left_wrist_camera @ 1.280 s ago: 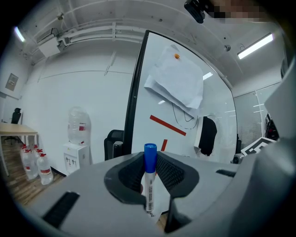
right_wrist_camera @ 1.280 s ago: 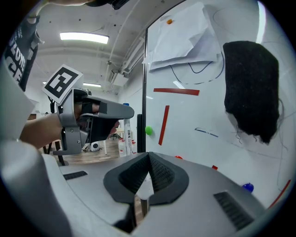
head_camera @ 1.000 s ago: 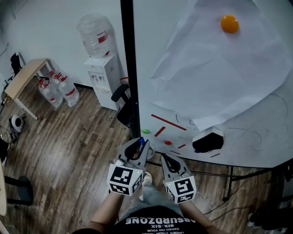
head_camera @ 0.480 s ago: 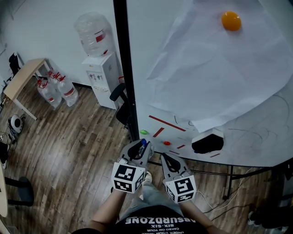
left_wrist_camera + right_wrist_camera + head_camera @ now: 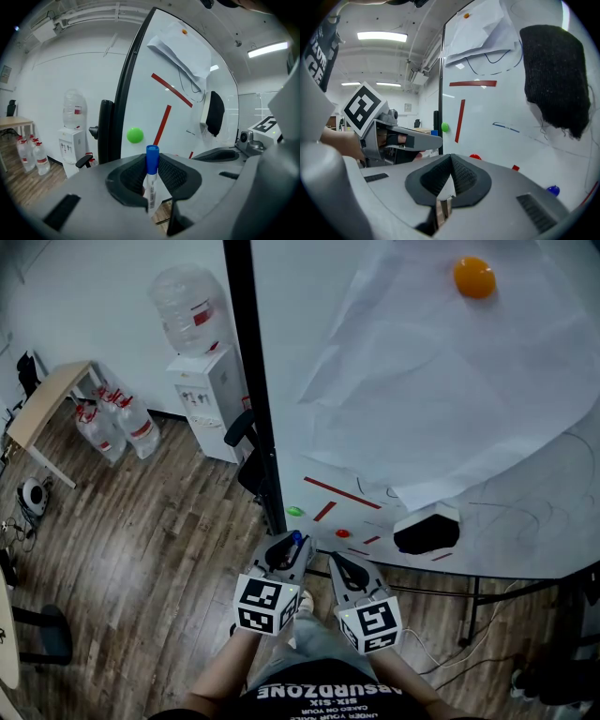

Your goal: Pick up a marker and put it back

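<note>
A white marker with a blue cap (image 5: 152,161) stands upright between the jaws of my left gripper (image 5: 151,180), which is shut on its barrel. In the head view the left gripper (image 5: 289,547) hangs just below the whiteboard's (image 5: 525,521) lower left corner, and the marker's blue cap (image 5: 296,539) pokes out at its tips. My right gripper (image 5: 335,562) sits beside it on the right, level with it. Its jaws (image 5: 451,163) meet with nothing between them. The left gripper (image 5: 396,137) shows at the left of the right gripper view.
On the board are a black eraser (image 5: 427,532), a green magnet (image 5: 295,512), a red magnet (image 5: 343,533), red strips, an orange magnet (image 5: 474,277) and a loose paper sheet (image 5: 441,381). The black board post (image 5: 246,381), a water dispenser (image 5: 208,381), bottles (image 5: 117,423) and a wooden table (image 5: 52,395) stand left.
My left gripper has sunk a little with the marker still in it. The right gripper has stayed where it was.
</note>
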